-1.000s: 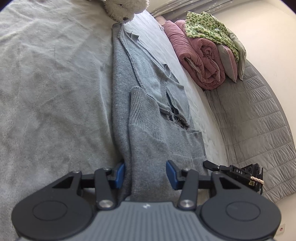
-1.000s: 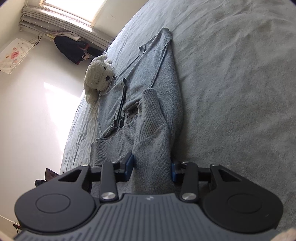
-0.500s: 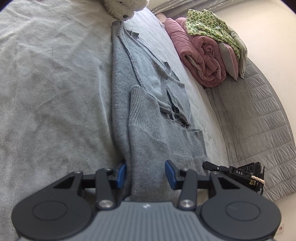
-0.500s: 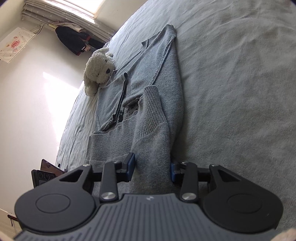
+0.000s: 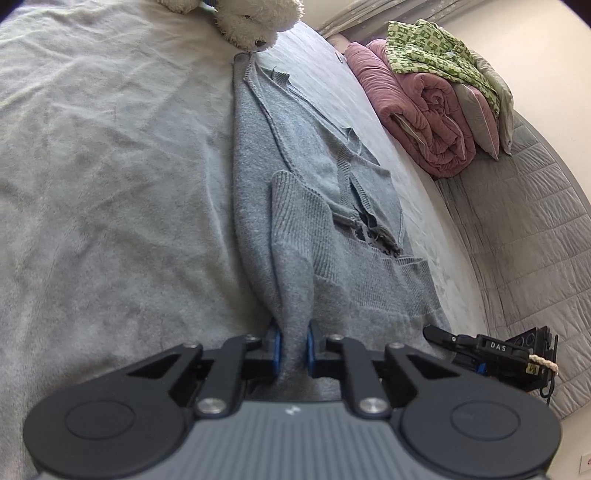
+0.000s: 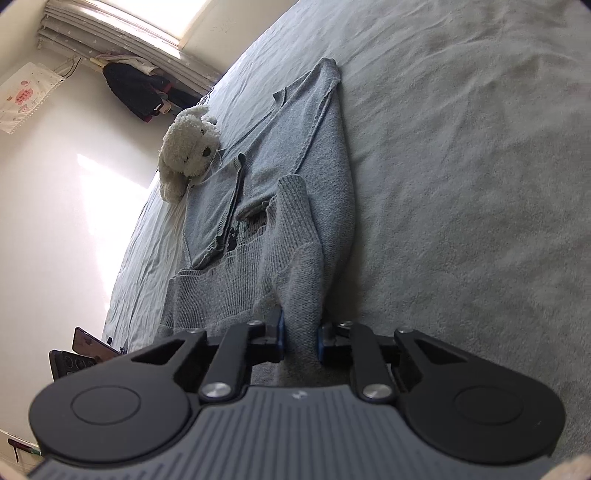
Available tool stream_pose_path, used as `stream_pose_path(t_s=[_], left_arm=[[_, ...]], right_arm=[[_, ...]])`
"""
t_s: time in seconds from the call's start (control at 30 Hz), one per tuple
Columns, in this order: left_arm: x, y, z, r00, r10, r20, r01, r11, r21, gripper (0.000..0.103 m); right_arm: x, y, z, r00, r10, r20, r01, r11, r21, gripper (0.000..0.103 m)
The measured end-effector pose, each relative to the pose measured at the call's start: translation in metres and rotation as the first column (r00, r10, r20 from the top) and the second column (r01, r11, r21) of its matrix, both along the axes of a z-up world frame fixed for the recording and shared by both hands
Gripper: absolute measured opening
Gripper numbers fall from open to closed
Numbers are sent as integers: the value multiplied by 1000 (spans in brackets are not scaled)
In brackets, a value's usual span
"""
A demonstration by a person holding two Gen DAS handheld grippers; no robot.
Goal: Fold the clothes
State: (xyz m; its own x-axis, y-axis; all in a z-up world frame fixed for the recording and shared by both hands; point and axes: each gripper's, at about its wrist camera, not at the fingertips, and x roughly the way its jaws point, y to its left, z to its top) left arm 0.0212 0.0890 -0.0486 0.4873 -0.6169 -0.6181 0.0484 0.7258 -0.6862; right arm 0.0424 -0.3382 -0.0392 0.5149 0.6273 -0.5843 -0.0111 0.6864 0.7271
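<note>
A grey knit sweater [image 5: 303, 173] lies flat on the grey bed cover [image 5: 110, 184], one ribbed sleeve folded over its body. In the left wrist view my left gripper [image 5: 293, 343] is shut on a bunched fold of the sweater at its near edge. The right wrist view shows the same sweater [image 6: 295, 155], and my right gripper [image 6: 301, 334] is shut on a similar raised fold of knit. Under each gripper, the cloth is hidden behind its body. Neither gripper appears in the other's view.
A white plush dog [image 6: 186, 147] sits at the sweater's far end [image 5: 255, 18]. Rolled pink bedding [image 5: 421, 122] with a green patterned cloth [image 5: 436, 51] lies along the quilted headboard [image 5: 535, 221]. A black device [image 5: 495, 350] stands by the bed edge.
Both grippers stood open around the sweater's near edge before. Now both have shut on it, pinching the knit into a raised fold.
</note>
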Motion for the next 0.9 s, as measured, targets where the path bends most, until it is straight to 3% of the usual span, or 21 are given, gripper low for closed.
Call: stream_pose_path(t_s=[0.23,0.37,0.67,0.9], left_arm=[[-10,8,10,999,27,-29,-29,998,-61,11],[-22,12,15,998,7,-66,-11,998,-58,11],[-76,19,21,991,-72,-114,67,997,-48,11],[-100,16,11,984,-130,-118,136,990,37,14]], right_arm=[[-19,-8,10,999,-40,2,40,997,67,16],[-31,-8,13,1000,-22,-18,23,995,93,16],[-76,-8,12,996,57,-68,-52,996,73,16],[-115,0,7,989,115,-93,-117,993,-18,20]])
